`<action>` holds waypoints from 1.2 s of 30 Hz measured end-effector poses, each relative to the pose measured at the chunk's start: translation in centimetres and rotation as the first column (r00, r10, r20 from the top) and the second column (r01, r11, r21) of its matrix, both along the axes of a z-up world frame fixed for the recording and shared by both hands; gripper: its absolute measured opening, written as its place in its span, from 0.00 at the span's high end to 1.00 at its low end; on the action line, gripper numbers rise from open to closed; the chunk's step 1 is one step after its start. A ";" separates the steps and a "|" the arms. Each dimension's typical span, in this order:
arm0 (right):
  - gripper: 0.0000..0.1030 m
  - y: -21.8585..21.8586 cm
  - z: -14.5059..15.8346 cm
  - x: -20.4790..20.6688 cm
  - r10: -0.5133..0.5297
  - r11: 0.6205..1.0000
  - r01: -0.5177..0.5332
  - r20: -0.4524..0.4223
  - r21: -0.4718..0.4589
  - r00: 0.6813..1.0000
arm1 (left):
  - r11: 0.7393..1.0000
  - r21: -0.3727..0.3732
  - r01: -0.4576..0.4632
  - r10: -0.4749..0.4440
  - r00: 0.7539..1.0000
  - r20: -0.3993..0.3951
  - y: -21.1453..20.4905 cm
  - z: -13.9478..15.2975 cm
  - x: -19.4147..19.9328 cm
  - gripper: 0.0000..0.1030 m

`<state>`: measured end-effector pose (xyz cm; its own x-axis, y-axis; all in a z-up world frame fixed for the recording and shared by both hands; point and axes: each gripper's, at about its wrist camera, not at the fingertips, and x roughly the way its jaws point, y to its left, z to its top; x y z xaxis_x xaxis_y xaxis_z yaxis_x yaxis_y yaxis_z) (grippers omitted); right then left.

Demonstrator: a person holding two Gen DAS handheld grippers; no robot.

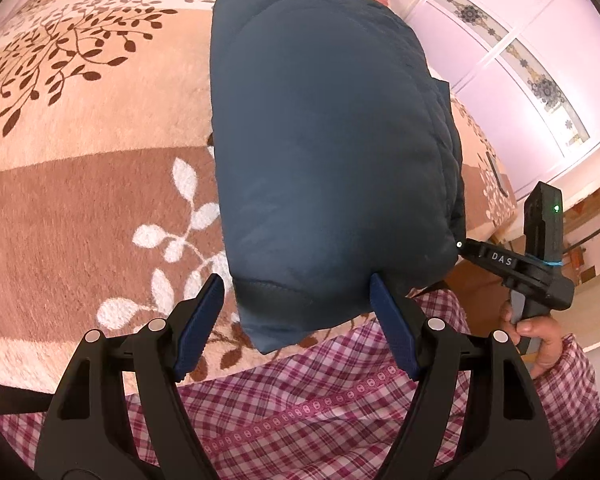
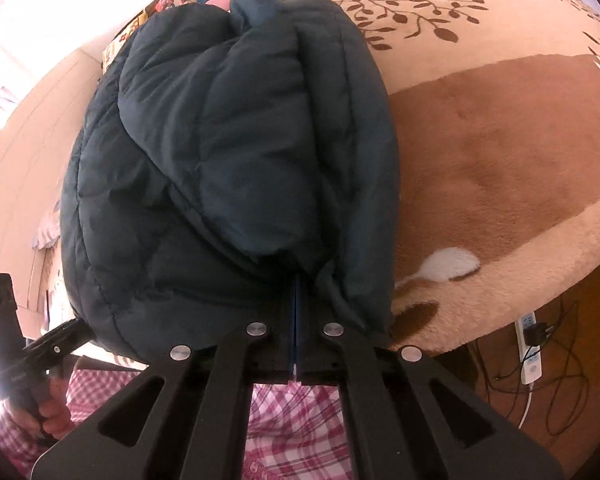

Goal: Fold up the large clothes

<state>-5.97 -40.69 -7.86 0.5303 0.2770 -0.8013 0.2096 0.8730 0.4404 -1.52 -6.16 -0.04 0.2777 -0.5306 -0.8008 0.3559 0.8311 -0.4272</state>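
Right wrist view: right gripper (image 2: 296, 312) pinches the folded navy puffer jacket (image 2: 228, 168) at lower centre, apparently squaring the fold on the floral blanket (image 2: 500, 168); left gripper (image 1: 300, 312) straddles its hem, spread.

A bed carries everything, covered with a plush blanket (image 1: 80, 128) in peach and brown bands, printed with dark leafy branches at the upper left of the left wrist frame and white leaves at the lower left. On it lies a dark blue padded jacket (image 1: 324, 152), folded into a long bundle through the frame's middle.
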 end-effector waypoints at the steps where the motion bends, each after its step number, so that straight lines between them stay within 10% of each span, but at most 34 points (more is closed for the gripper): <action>1: 1.00 0.0 0.0 0.0 0.000 1.000 0.000 0.002 0.002 1.000 | 1.000 0.002 -0.001 0.001 1.000 0.002 0.0 0.0 0.0 0.28; 36: 1.00 0.1 0.6 -0.6 -0.003 1.000 0.003 -0.019 0.000 1.000 | 0.998 0.056 -0.035 0.030 0.994 0.102 0.5 1.7 0.2 0.27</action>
